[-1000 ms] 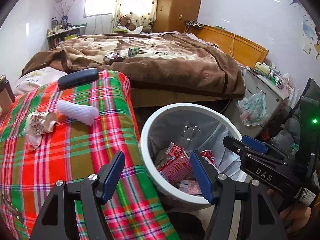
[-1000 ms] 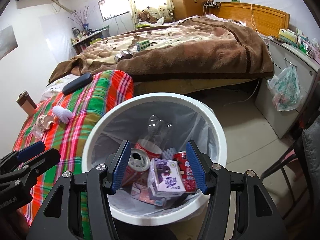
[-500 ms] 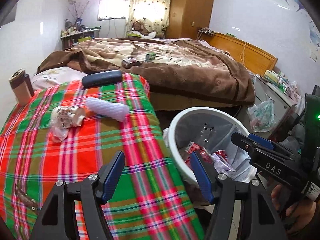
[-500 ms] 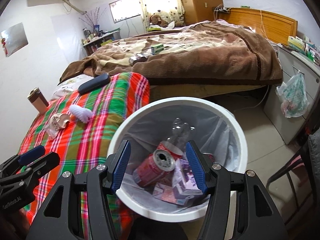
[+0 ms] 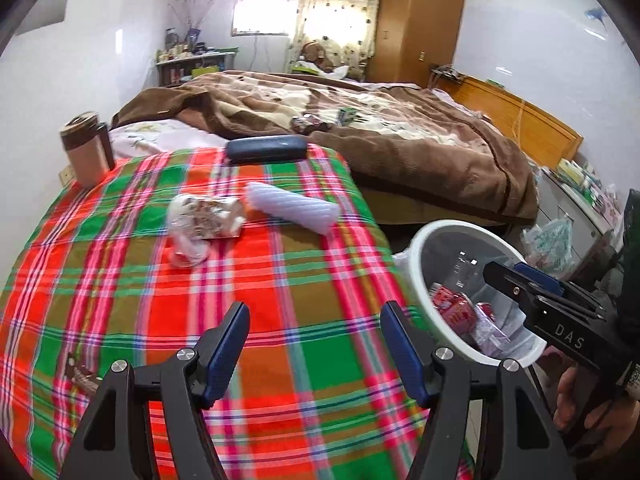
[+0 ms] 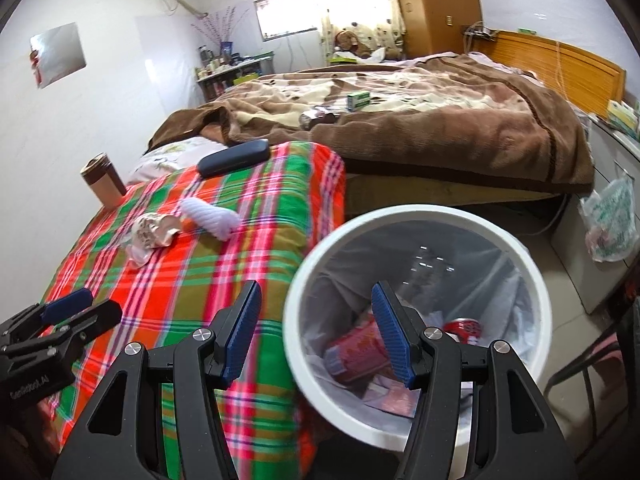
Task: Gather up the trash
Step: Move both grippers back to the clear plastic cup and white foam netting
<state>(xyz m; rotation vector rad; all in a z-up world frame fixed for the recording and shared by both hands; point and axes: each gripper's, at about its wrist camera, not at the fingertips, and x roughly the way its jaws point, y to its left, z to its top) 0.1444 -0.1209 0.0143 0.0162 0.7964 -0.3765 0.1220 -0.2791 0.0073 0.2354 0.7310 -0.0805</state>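
Trash on tabletop: we see a crumpled wrapper [image 5: 204, 222] and a white ribbed piece [image 5: 292, 210] just beside it on the plaid cloth [image 5: 120, 280], well ahead of both claws
Bin: white bin [image 6: 416, 216] beside the tabletop, cans and packets inside
Left claw [image 5: 314, 344]: ours hangs released over the cloth, nothing between its pads
Right claw [image 6: 316, 336]: released, empty, over the bin's near rim
Also: dark case [image 5: 266, 148], brown tumbler [image 5: 86, 152]

Both wrist views angled down, sharing plaid cloth [image 5: 160, 300], bin [image 6: 400, 216]
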